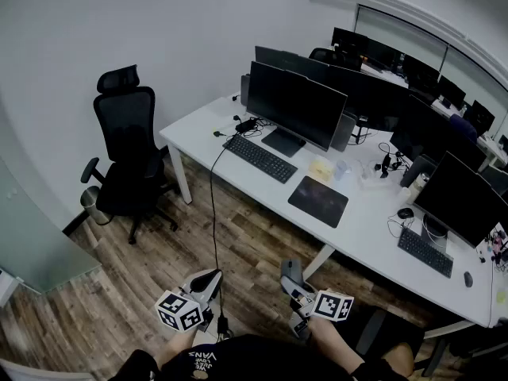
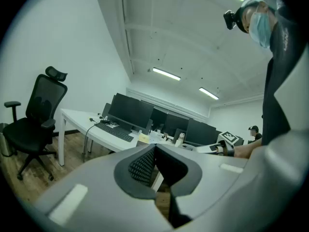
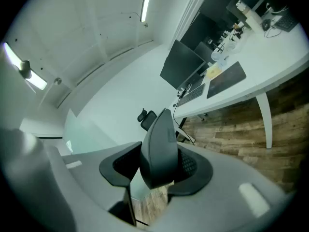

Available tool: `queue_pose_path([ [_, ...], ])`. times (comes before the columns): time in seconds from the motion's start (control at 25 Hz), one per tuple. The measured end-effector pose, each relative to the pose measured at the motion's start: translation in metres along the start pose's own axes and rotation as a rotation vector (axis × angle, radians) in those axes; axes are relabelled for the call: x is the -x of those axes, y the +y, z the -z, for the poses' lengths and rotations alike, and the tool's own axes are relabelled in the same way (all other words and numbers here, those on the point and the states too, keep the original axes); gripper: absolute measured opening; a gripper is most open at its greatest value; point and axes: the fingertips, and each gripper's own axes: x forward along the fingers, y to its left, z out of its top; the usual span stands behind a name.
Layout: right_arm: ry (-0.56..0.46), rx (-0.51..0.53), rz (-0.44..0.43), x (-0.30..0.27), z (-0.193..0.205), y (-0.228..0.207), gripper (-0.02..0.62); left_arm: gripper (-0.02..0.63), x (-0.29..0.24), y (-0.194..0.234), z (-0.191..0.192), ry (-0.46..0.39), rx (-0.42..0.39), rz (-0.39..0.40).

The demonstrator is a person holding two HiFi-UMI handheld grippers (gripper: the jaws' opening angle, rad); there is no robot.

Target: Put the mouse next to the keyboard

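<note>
- Head view: the person stands on the wooden floor [image 1: 119, 292], well apart from the white desk [image 1: 202, 129], and holds both grippers low and near. The left gripper [image 1: 208, 282] is at the left and the right gripper [image 1: 295, 284] at the right. The mouse [image 1: 290, 271] sticks out past the right gripper's tips.
- Head view, on the desk: far from both grippers, the keyboard [image 1: 259, 158] lies in front of a monitor [image 1: 296, 101]. A dark mouse pad [image 1: 317, 201] lies to the right of the keyboard, a little nearer. A black office chair [image 1: 127, 145] stands off the desk's left end.
- Left gripper view: the jaws meet at their tips with nothing between them. They point toward the left end of the desk, and the chair is at the far left.
- Right gripper view: the pads are clamped on the dark grey mouse. It stands on edge between them and reaches beyond the tips. The desk, with the keyboard and pad on it, lies far off at the upper right.
</note>
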Motion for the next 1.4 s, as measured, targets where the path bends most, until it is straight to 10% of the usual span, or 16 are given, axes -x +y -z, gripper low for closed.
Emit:
queue_pose_path([
  [0.88,-0.179,-0.060,0.069,-0.062,0.021,0.014,0.181,0.002,0.019,0.090,0.011,0.039,0.036,0.079],
  [1.4,-0.157,-0.098,0.068,-0.093,-0.048,-0.044,0.179,0.002,-0.071,0.114,0.005,0.045,0.054,0.048],
])
